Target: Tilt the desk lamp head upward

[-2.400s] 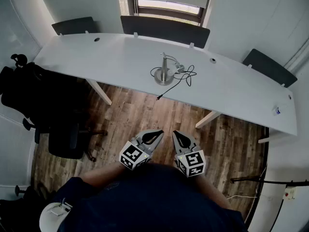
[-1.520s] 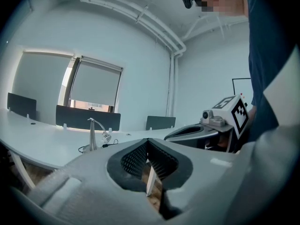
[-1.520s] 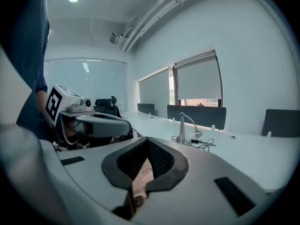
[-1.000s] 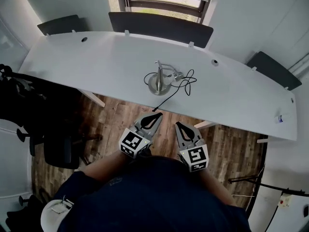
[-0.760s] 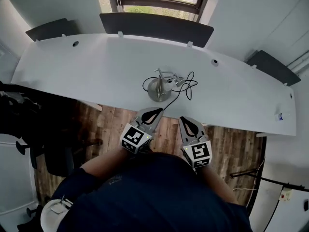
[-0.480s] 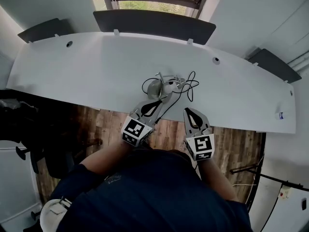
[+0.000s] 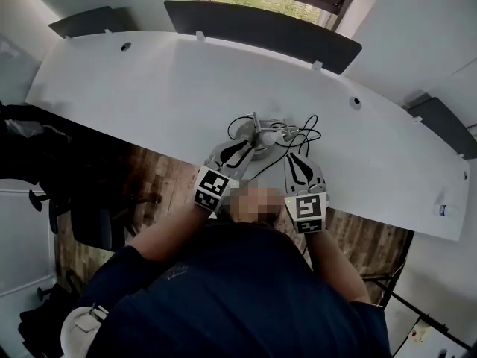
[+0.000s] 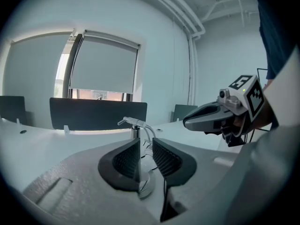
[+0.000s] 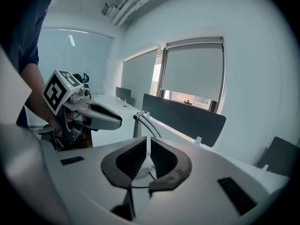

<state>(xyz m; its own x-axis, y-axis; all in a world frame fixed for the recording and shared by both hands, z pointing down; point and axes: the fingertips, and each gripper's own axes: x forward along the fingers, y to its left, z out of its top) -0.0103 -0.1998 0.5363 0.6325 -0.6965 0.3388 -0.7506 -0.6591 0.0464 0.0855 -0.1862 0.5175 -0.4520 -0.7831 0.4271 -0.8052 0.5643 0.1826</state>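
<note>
Over a white desk, the left gripper is opening its empty jaws just short of the lamp (right gripper alongside, closed on nothing).

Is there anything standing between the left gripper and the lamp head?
Nothing visible does. The left gripper, its jaws opening and empty, faces the lamp head with open air between. The cable lies low on the desk by the base.

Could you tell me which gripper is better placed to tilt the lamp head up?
The left gripper, probably: its opening jaws, empty, line up on the lamp; the right gripper sits farther aside, jaws shut.
</note>
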